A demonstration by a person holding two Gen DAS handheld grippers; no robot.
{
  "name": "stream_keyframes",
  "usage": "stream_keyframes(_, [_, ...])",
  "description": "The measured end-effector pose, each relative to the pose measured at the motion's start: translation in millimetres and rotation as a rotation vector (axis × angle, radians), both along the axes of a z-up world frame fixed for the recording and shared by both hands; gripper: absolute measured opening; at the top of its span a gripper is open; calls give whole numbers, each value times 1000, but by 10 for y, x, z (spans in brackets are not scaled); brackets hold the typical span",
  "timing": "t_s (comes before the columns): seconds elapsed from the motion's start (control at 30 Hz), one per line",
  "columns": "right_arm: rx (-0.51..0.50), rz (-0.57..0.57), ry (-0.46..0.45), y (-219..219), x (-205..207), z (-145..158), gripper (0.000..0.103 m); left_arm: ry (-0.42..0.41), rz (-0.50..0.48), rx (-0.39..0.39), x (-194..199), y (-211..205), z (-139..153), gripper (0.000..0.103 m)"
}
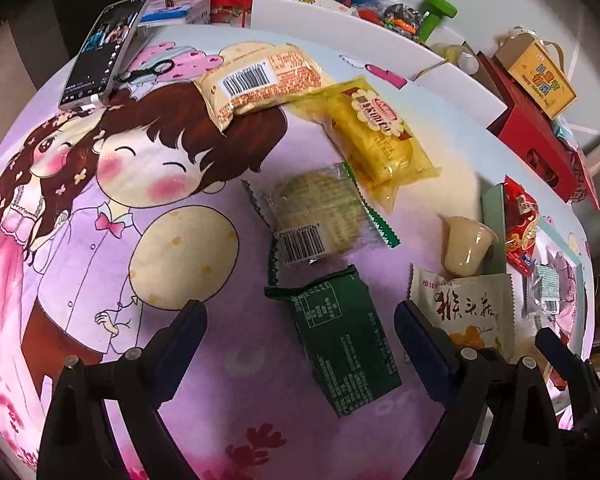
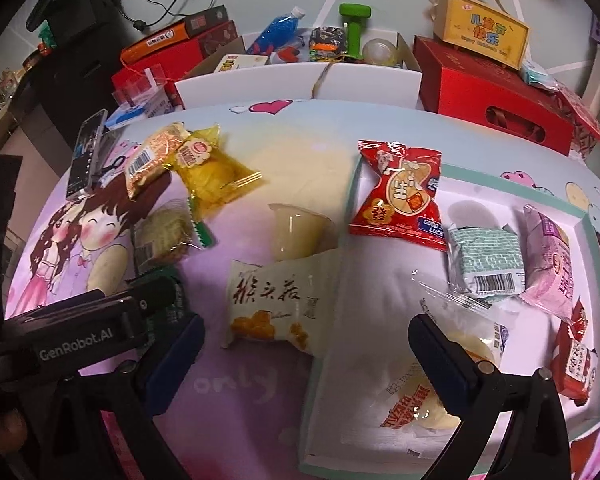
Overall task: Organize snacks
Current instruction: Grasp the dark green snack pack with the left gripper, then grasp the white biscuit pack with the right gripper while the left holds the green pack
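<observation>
Right wrist view: shallow white tray with green rim [image 2: 350, 216] holds five or six packets, red peanut packet [image 2: 398, 192] at far edge. Left on cartoon bedsheet [image 1: 80, 240]: dark green foil packet [image 1: 344, 340], white mushroom-biscuit packet [image 2: 274, 304], yellow cake packet [image 1: 376, 140], others. Left gripper [image 1: 300, 344] and right gripper [image 2: 304, 356] both spread wide, empty. Judged roughly half done.

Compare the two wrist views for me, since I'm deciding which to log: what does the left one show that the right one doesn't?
Only the left wrist view shows the whole dark green packet, lying flat between the open left hand-held gripper fingers. Only the right wrist view shows the tray's mint brick-pattern packet and pink packet. Both show the white mushroom-biscuit packet, jelly cup, yellow packet and phone.
</observation>
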State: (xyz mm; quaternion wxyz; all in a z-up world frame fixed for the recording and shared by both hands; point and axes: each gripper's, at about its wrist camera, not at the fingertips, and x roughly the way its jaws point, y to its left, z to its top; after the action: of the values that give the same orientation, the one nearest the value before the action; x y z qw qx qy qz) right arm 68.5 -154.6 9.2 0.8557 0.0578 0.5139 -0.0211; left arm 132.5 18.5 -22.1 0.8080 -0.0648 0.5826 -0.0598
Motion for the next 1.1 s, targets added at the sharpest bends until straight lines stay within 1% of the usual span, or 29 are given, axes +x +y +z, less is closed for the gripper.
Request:
stream_keyframes(0.13, [1,-3,-4,-43,-5,18,103,16,3,12,26,1,-53,95])
stream_keyframes(0.3, [33,-45,-23,-167,-30,77,103,19,-14,33,24,-16,-88,95])
stream_keyframes(0.47, [52,-81,-40,-276,-52,115,103,22,-86,114,-9,-202,-132,95])
stream_keyframes(0.63, [55,-85,-46,-297,-48,130,103,0,-152,186,-56,-348,-135,94])
stream_keyframes(0.67, [55,-84,-46,-295,-46,128,103,-7,-161,194,-62,-369,-126,92])
stream_keyframes(0.73, [55,-81,-46,-286,-53,125,103,-17,-170,192,-69,-369,-102,81])
stream_keyframes(0.77, [55,-77,-47,-278,-55,123,103,-19,-170,186,-69,-355,-91,70])
stream_keyframes(0.8, [55,-74,-47,-272,-57,119,103,-19,-169,185,-67,-337,-85,62])
stream_keyframes(0.83, [55,-70,-48,-261,-55,117,103,-19,-167,186,-55,-320,-79,59])
stream_keyframes(0.9, [55,-59,-49,-236,-52,109,103,-20,-155,186,-39,-280,-68,49])
stream_keyframes(0.97, [54,-43,-52,-197,-45,100,103,-23,-136,179,-48,-141,-22,45])
stream_keyframes(1.1, [44,2,-61,-75,-32,79,103,-22,-96,191,-14,29,-4,45])
